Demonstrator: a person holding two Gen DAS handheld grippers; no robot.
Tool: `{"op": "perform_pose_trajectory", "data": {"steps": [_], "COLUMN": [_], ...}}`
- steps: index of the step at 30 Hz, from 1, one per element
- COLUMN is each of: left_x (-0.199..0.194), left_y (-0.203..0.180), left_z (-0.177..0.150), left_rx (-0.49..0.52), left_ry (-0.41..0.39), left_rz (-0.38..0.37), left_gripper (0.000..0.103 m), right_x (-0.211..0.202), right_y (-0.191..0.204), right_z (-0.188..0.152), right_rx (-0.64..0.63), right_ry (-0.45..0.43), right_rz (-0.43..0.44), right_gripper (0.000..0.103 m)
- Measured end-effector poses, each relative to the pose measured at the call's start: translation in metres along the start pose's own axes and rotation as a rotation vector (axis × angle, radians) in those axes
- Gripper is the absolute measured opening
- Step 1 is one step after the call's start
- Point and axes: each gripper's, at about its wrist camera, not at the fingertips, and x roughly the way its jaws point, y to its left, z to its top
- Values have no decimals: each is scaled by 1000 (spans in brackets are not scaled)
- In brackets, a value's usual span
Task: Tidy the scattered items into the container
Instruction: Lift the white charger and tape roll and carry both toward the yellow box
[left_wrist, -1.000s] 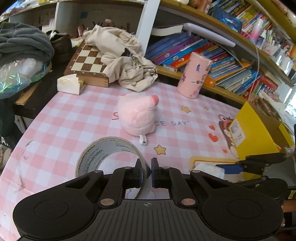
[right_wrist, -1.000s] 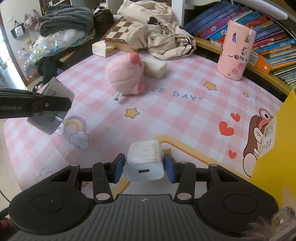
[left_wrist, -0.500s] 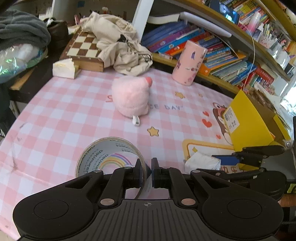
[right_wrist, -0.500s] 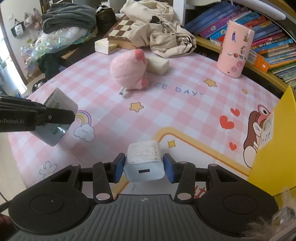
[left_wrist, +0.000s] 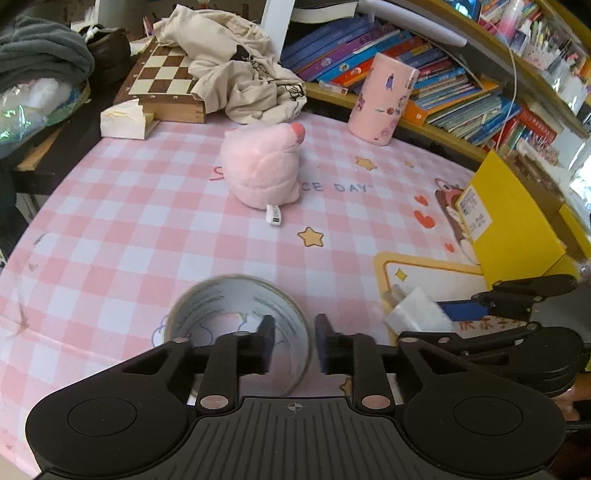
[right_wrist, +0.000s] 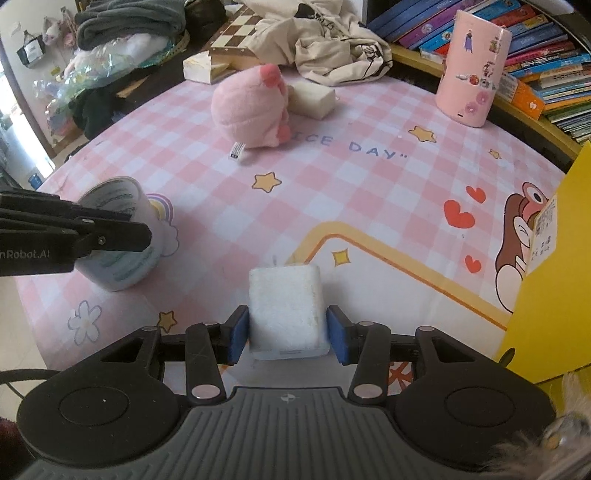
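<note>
**Tape roll let go short of the box, charger in hand**

The tape roll (left_wrist: 221, 314) is not in the container. It sits at the near left of the tabletop (left_wrist: 147, 221), over the rainbow print, and in the right wrist view it looks tipped on its edge rather than lying flat. Your left claw (left_wrist: 291, 341) is released. Its jaws stand apart on either side of the roll's wall, one inside the ring and one outside, with a clear gap to each. The roll is blurred in your left view, so I cannot tell whether it has fully settled.

Your right claw (right_wrist: 288, 332) is clenched on the white charger (right_wrist: 284, 302). The blue pads meet its two flat flanks and the prongs point away from you, a grip that suits a smooth block because the broad faces give the pads the most to bite on. It hangs low over the yellow-bordered panel of the cloth. Whether it touches the cloth is unclear.

The yellow box (right_wrist: 554, 277), which I take for the container, stands at the right edge, just beside the right claw and well apart from the roll. The charger therefore looks like the natural first drop. The roll probably needs a fresh grasp across its wall before it travels.

Farther out, the pink plush (left_wrist: 262, 166) sits mid-tabletop with a beige block (right_wrist: 312, 98) tucked behind it, both waiting to be tidied. A pink cup (left_wrist: 382, 99) stands upright near the bookshelf.
</note>
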Motion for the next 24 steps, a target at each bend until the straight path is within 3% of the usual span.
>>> {"op": "perform_pose_trajectory", "data": {"steps": [4, 7, 15, 17, 24], "left_x": [4, 7, 19, 22, 18], "left_y": [0, -2, -7, -6, -4], "left_z": [0, 0, -2, -2, 0], "left_rx": [2, 9, 15, 7, -14], "left_ry": [13, 24, 41, 52, 49], "left_rz": [10, 20, 8, 9, -4], "left_gripper": [29, 36, 33, 21, 12], "right_x": [3, 5, 9, 10, 6], "right_y": [-1, -3, 1, 2, -1], "right_z": [1, 1, 5, 6, 6], "right_rx": [-8, -13, -64, -76, -67], "right_ry": [12, 19, 14, 13, 6], "right_rz": [9, 17, 16, 15, 26], "right_gripper": [43, 43, 45, 43, 41]}}
